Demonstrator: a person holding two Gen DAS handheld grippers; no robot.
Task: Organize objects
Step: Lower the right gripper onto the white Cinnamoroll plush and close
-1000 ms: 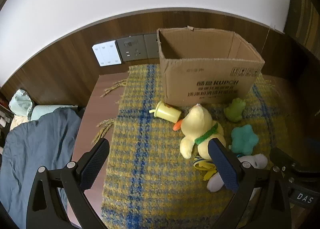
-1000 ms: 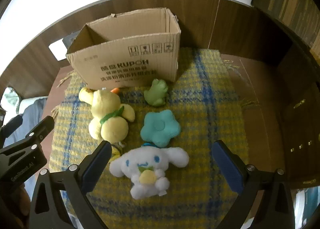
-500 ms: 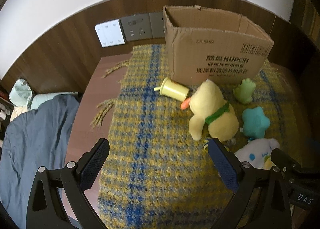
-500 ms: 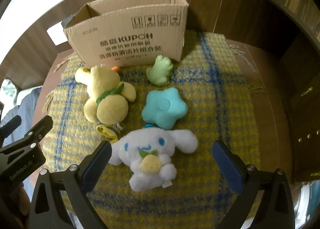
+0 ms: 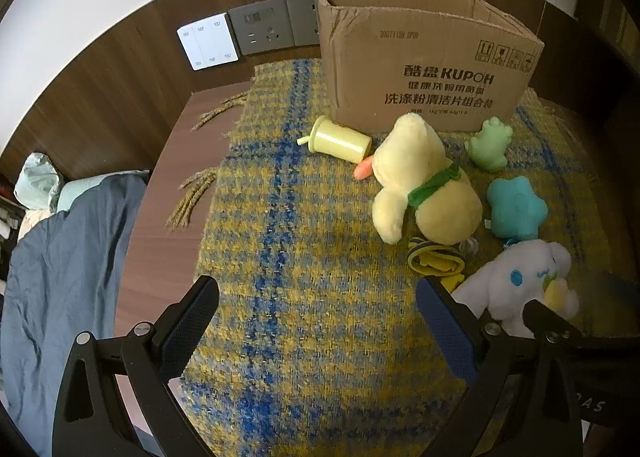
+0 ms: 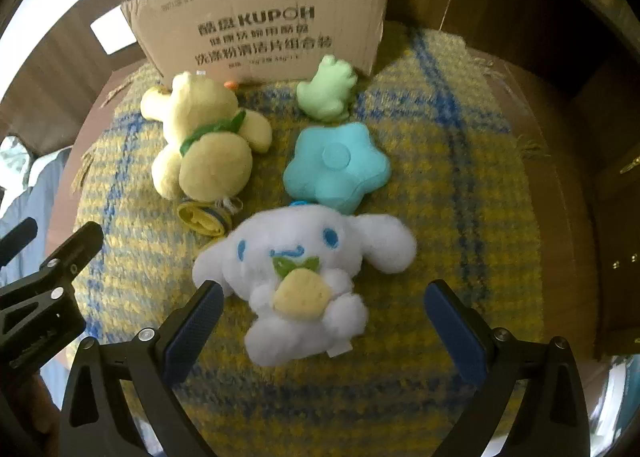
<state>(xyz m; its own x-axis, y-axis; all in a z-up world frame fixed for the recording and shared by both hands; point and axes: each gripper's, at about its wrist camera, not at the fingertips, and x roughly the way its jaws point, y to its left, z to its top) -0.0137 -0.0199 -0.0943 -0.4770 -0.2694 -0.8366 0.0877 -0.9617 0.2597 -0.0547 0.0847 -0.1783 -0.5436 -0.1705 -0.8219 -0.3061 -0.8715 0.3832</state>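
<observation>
**Both grippers open over the toys; nothing picked up**

My right gripper point(image 6: 322, 323) hangs low over the white plush dog point(image 6: 304, 273), jaws wide apart, one on either side of the toy's lower body. I cannot tell whether either pad touches the plush; the view is slightly blurred. My left gripper point(image 5: 318, 321) has its jaws spread as well, with only the yellow-and-blue woven cloth point(image 5: 304, 257) between them.

The toys lie on that cloth in front of the open cardboard box point(image 5: 428, 69), which stands at the far side against the wood panelling. In the right wrist view, the teal star cushion point(image 6: 338, 169) sits just beyond the dog's head, touching or nearly so. The green frog toy point(image 6: 326, 91) is farther still, close to the box front. The yellow plush duck point(image 6: 204, 145) lies to the left of the star, its head toward the box. A small yellow-and-blue striped item point(image 6: 202, 217) rests at the duck's near end. In the left wrist view, a yellow toy cup point(image 5: 340, 139) lies on its side by the box's left corner, next to the duck's orange beak.

A blue blanket point(image 5: 68, 269) lies beyond the left edge of the brown table point(image 5: 160, 225).
</observation>
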